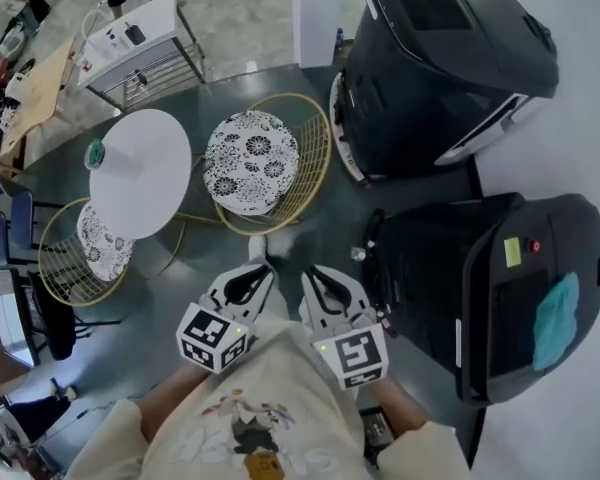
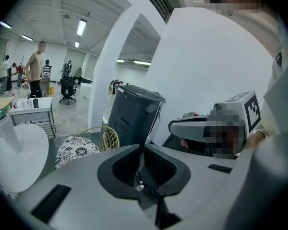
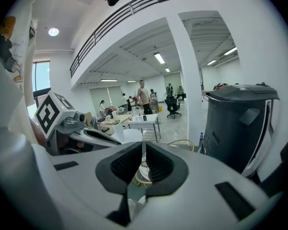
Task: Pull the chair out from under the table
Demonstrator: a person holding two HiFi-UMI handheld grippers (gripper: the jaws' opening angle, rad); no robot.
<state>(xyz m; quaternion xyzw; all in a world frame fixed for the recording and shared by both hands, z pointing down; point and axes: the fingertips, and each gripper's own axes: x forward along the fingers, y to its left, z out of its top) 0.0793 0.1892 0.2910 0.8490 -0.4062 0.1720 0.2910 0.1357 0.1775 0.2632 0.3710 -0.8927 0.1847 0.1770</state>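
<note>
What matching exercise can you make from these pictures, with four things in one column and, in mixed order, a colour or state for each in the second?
Things:
1. table
2. chair seat
3. cloth
4. left gripper

Colour or state:
A. shut, with nothing between its jaws
B. blue-green
C. plain white
D. black-and-white flower pattern

Right pairs: 1-C, 2-D, 3-B, 4-A.
</note>
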